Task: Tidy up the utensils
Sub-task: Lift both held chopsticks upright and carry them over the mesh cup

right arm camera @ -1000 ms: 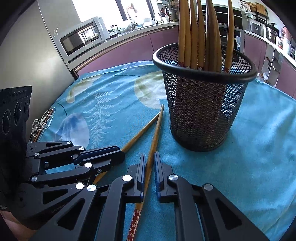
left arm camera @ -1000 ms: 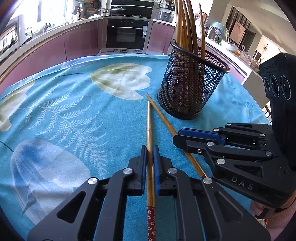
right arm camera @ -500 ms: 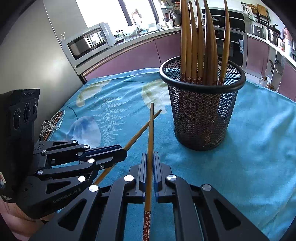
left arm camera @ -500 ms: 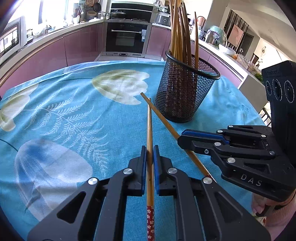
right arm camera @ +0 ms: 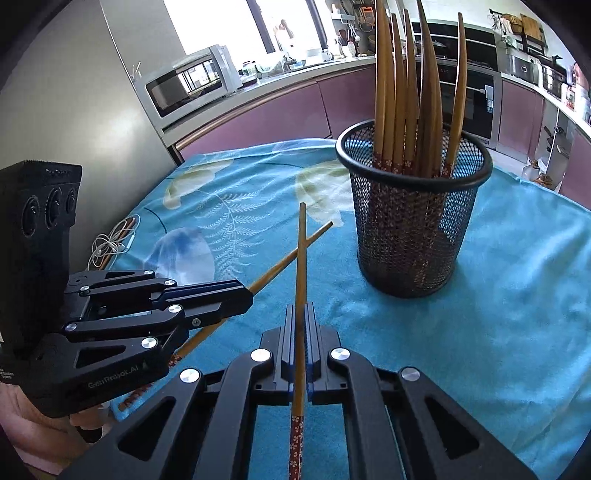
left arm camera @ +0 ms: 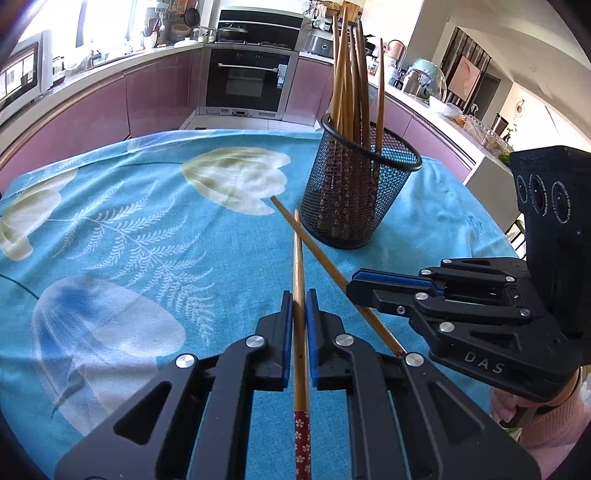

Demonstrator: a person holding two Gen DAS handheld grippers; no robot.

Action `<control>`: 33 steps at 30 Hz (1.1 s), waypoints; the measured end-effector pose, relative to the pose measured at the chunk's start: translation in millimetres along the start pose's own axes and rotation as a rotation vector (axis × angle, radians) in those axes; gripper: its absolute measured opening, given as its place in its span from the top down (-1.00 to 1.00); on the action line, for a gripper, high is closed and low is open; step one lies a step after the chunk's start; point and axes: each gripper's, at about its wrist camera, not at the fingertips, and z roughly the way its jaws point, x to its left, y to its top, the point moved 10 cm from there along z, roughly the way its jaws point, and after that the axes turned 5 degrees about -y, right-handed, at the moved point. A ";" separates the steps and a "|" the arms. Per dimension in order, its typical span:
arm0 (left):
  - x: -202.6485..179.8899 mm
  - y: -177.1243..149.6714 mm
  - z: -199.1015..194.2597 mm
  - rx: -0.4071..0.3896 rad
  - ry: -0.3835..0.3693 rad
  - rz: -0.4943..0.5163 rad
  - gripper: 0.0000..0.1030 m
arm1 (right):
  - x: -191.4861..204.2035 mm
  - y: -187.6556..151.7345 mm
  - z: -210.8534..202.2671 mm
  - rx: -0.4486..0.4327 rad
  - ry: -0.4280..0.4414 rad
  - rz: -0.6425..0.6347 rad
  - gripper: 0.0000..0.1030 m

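Each gripper, left gripper (left arm camera: 300, 306) and right gripper (right arm camera: 300, 321), is clamped on one chopstick (left arm camera: 298, 258), lifted above the table (left arm camera: 110, 229). Next: tip each upright and lower into the mesh holder (right arm camera: 413, 229).

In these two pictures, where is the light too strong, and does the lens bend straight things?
Left wrist view: the window at top left is blown out, and the counter edge bows from fisheye distortion. Right wrist view: the window behind the microwave is washed white, and the chopsticks in the mesh holder look curved. Both views stay sharp, with dark vignetted corners.
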 end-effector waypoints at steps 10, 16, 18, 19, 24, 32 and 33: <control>-0.6 -5.6 7.5 0.020 -0.010 -0.001 0.85 | -2.4 -4.2 18.4 0.050 0.013 0.016 0.77; 1.5 -5.9 6.0 0.019 -0.010 -0.005 0.85 | 0.7 -3.1 11.9 0.027 0.020 0.010 0.88; 1.6 -4.0 3.3 0.013 -0.011 -0.005 0.85 | 1.2 -0.6 4.6 0.007 0.024 0.009 0.89; 1.3 -2.9 1.4 0.008 -0.012 -0.004 0.85 | 1.0 0.7 1.1 -0.002 0.023 0.007 0.89; -1.6 2.3 -5.8 -0.011 -0.019 0.002 0.85 | 2.7 10.0 -19.8 -0.062 0.024 -0.002 0.89; -9.2 10.0 -21.9 -0.045 -0.034 0.019 0.85 | 0.2 19.9 -45.6 -0.125 0.019 -0.006 0.89; -10.0 10.9 -24.3 -0.049 -0.040 0.019 0.85 | -0.5 20.9 -48.4 -0.133 0.017 -0.005 0.89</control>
